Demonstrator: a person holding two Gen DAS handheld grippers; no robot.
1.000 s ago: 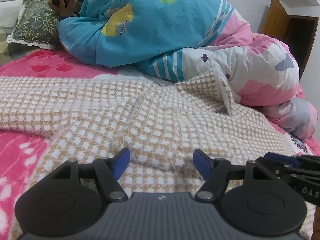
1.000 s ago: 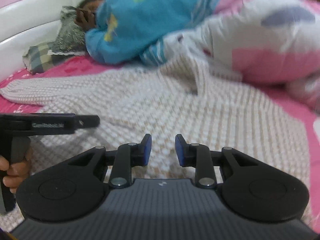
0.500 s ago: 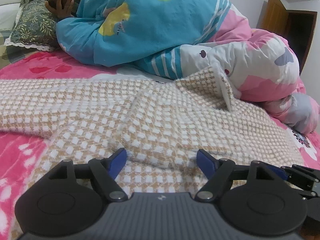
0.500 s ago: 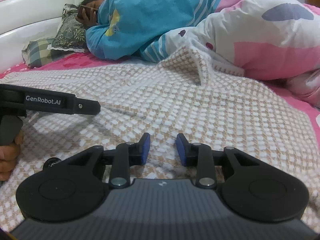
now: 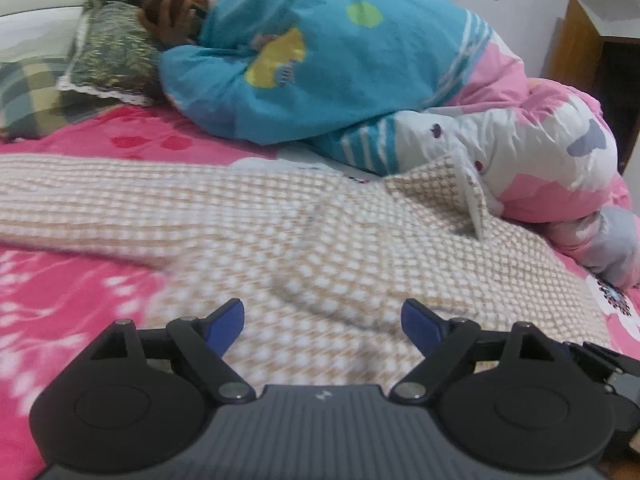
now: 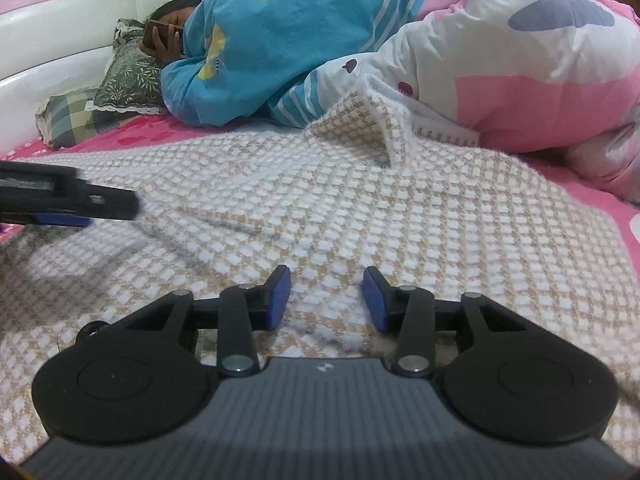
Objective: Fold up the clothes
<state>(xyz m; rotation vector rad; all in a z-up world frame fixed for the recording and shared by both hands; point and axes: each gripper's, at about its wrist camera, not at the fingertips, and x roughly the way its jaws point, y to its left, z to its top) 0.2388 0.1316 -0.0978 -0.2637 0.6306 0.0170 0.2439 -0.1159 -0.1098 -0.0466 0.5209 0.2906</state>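
Observation:
A beige and white checked knit garment (image 5: 320, 232) (image 6: 320, 200) lies spread over the pink bed, one sleeve stretching off to the left and a corner turned up against the quilt. My left gripper (image 5: 322, 322) hovers just above its near part, jaws wide and still opening, nothing between the blue pads. My right gripper (image 6: 326, 300) sits low over the same knit, its jaws opening too, with only flat cloth showing in the gap. The left gripper's fingers (image 6: 80, 204) appear at the left edge of the right wrist view.
A person (image 5: 320, 52) in a blue quilt lies along the far side of the bed, head on a patterned pillow (image 5: 108, 60), holding a phone (image 6: 154, 32). A pink and white quilt (image 6: 520, 72) bulges at the right. Pink bedsheet (image 5: 60, 308) shows left.
Both grippers' jaws have spread wider. The left gripper drew back and shifted left, so more pink sheet shows. The right gripper sank closer to the knit.

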